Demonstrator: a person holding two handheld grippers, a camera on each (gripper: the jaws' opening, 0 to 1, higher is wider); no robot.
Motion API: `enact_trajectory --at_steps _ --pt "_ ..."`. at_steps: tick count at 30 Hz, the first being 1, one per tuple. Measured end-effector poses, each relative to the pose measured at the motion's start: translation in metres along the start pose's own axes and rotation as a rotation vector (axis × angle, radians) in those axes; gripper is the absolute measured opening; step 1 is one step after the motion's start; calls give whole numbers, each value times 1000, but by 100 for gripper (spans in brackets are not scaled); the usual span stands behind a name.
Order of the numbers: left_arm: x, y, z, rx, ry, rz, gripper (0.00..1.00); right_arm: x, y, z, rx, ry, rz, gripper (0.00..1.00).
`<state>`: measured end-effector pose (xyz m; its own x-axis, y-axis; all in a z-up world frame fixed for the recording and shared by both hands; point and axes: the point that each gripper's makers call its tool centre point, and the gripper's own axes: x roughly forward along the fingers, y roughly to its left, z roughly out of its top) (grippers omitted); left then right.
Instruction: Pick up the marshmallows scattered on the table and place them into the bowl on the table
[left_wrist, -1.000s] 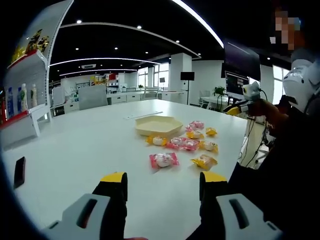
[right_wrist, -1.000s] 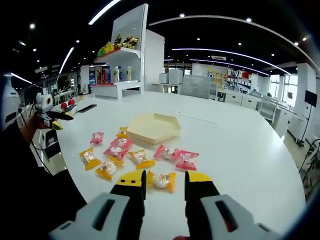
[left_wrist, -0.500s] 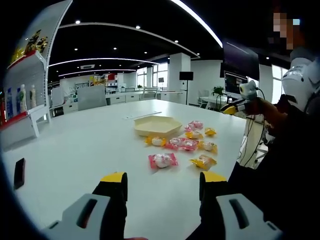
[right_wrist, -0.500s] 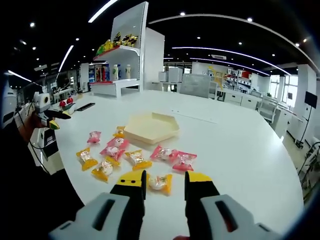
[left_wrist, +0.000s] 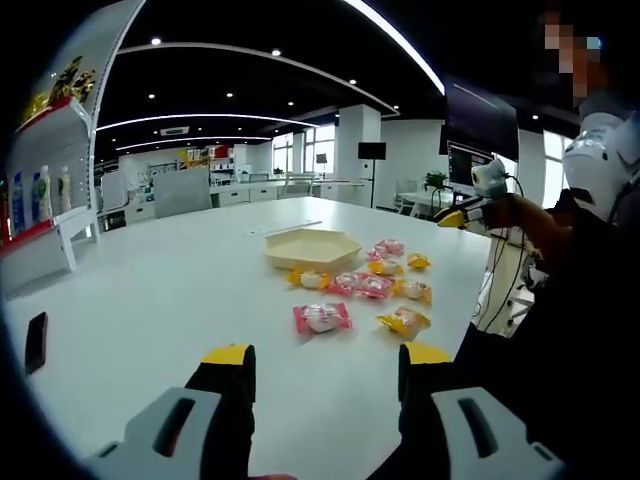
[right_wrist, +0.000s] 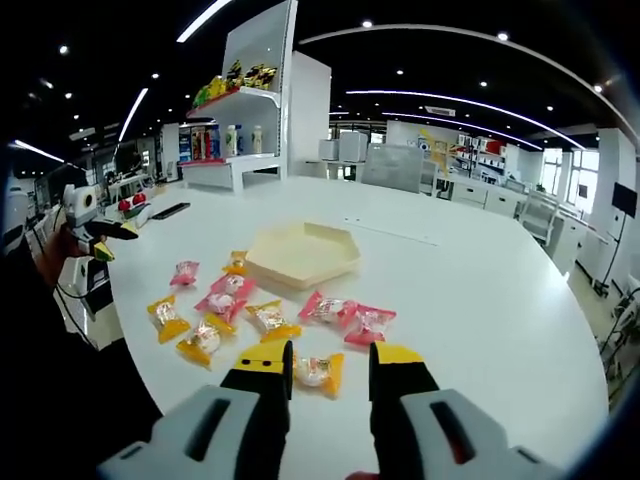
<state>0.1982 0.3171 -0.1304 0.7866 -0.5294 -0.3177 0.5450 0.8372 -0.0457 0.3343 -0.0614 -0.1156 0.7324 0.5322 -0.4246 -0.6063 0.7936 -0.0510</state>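
Note:
A pale yellow hexagonal bowl (right_wrist: 302, 254) (left_wrist: 312, 248) sits empty on the white table (right_wrist: 480, 300). Several wrapped marshmallows in pink and yellow wrappers lie in front of it. In the right gripper view a yellow-wrapped marshmallow (right_wrist: 318, 373) lies just beyond my right gripper (right_wrist: 330, 365), which stands open with its tips on either side of it. Two pink-wrapped ones (right_wrist: 348, 317) lie a little farther. In the left gripper view a pink-wrapped marshmallow (left_wrist: 322, 318) lies ahead of my open left gripper (left_wrist: 328, 357), well apart from it.
A white shelf unit (right_wrist: 245, 110) with bottles and snacks stands beyond the table. A dark phone (left_wrist: 35, 342) lies at the table's left edge. A person's arm and sleeve (left_wrist: 560, 250) show at the right of the left gripper view. Desks and chairs stand far behind.
The right gripper has crept forward, so the yellow-wrapped marshmallow now lies closer between its tips. The left gripper view has shifted slightly; the marshmallows and bowl have not moved.

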Motion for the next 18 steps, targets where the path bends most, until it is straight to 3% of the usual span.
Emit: enact_trajectory --at_steps 18 --pt "-4 0 -2 -7 -2 6 57 12 -2 7 -8 0 6 31"
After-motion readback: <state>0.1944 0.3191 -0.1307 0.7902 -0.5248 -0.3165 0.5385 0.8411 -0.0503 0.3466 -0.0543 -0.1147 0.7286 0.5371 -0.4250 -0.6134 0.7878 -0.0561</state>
